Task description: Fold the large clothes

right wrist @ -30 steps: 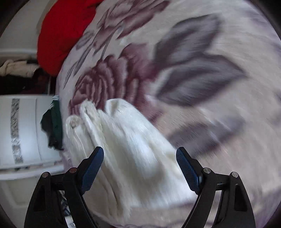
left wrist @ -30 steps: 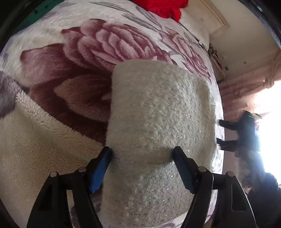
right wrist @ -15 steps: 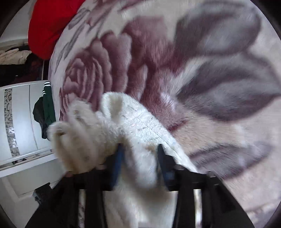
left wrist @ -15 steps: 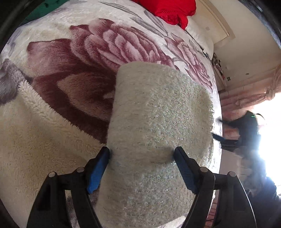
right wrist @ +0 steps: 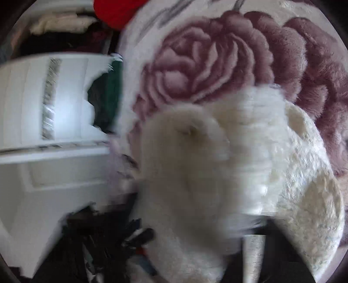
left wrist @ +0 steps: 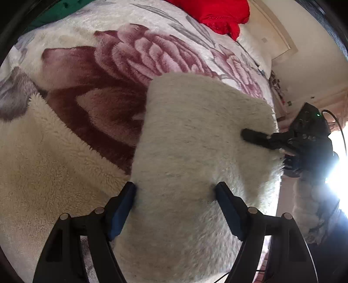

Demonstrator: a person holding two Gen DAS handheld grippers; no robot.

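Observation:
A large cream fleece garment [left wrist: 195,135] lies folded on the flowered bed blanket [left wrist: 134,58]. My left gripper [left wrist: 176,193] is open, its fingers pressed down on the near part of the garment, one on each side of a fold. My right gripper [left wrist: 256,137] shows in the left wrist view at the garment's right edge, one finger lying on top of the fleece. In the blurred right wrist view a bunch of the fleece [right wrist: 206,165] fills the middle and hides the fingers.
A red cloth [left wrist: 215,15] lies at the far end of the bed. A white cabinet [right wrist: 50,104] with dark and green clothes [right wrist: 108,91] stands beside the bed. A bright window is at the right. More fleece [left wrist: 39,156] lies at the left.
My right gripper closed on the garment's edge and lifted it, swinging over the fleece. My left gripper has stayed open on the fold.

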